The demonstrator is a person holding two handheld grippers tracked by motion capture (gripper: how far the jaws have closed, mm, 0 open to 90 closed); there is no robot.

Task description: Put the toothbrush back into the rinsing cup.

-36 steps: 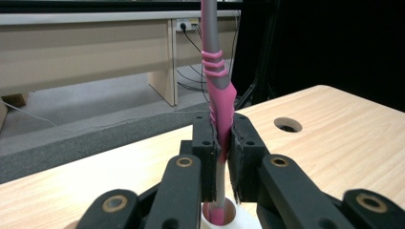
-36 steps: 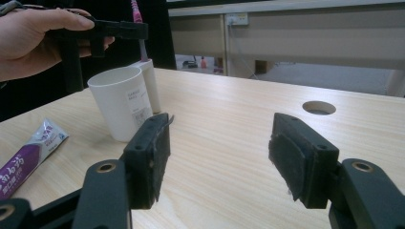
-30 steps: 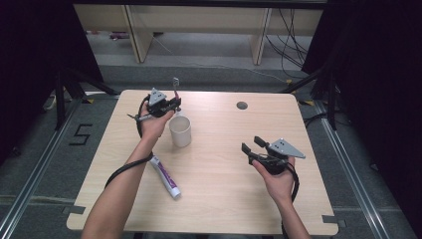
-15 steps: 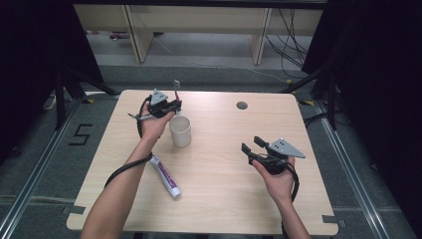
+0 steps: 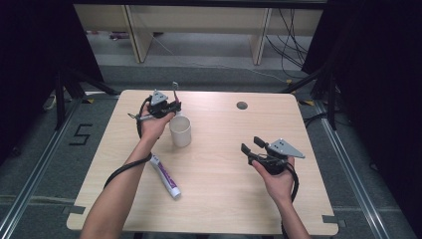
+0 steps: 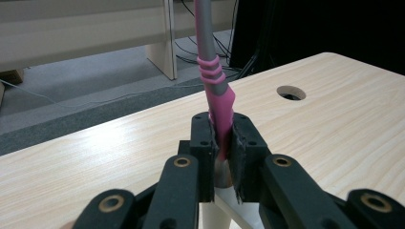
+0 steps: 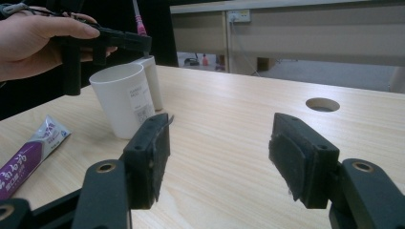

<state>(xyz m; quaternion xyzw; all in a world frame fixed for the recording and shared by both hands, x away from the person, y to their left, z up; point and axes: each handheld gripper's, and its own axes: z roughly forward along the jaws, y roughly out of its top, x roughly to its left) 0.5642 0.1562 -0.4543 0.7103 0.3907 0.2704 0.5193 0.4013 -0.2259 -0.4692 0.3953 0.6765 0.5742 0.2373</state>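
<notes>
So the left tongs [image 6: 221, 143] are clamped down tight on a toothbrush [image 6: 213, 71], pink and grey handle, gripped at the pink lower end with the rest of it standing up nearly straight toward 12 o'clock; in the high view those same left tongs [image 5: 171, 105] sit up around 11 o'clock on the desk [image 5: 214, 199], with the brush [image 5: 175, 90] poking up out of them, just beside the white cup [image 5: 180, 131] which stands at about their 5 o'clock.

The right tongs [image 7: 217, 152] are wide open, nothing between the pads, just bare wood; from above they [image 5: 251, 145] hover over the right half of the desk at roughly 4 o'clock, well apart from the cup, jaws aimed toward 10 o'clock.

What the views trade off: the left gripper view gives the close-up of the pads biting the pink handle, plus the round hole [image 6: 291, 92] in the desk off at 2 o'clock; the brush head itself runs out the top so can't say anything about bristles. The right gripper view shows the cup [image 7: 125, 99] side-on with a label on it and a handle on the far side, the left hand [image 7: 38, 38] above it at 10 o'clock, and the purple toothpaste tube [image 7: 28, 155] at 9 o'clock; the high view is the one that shows the tube [image 5: 165, 175] lying flat, below the cup at 7 o'clock, beside the left forearm.
</notes>
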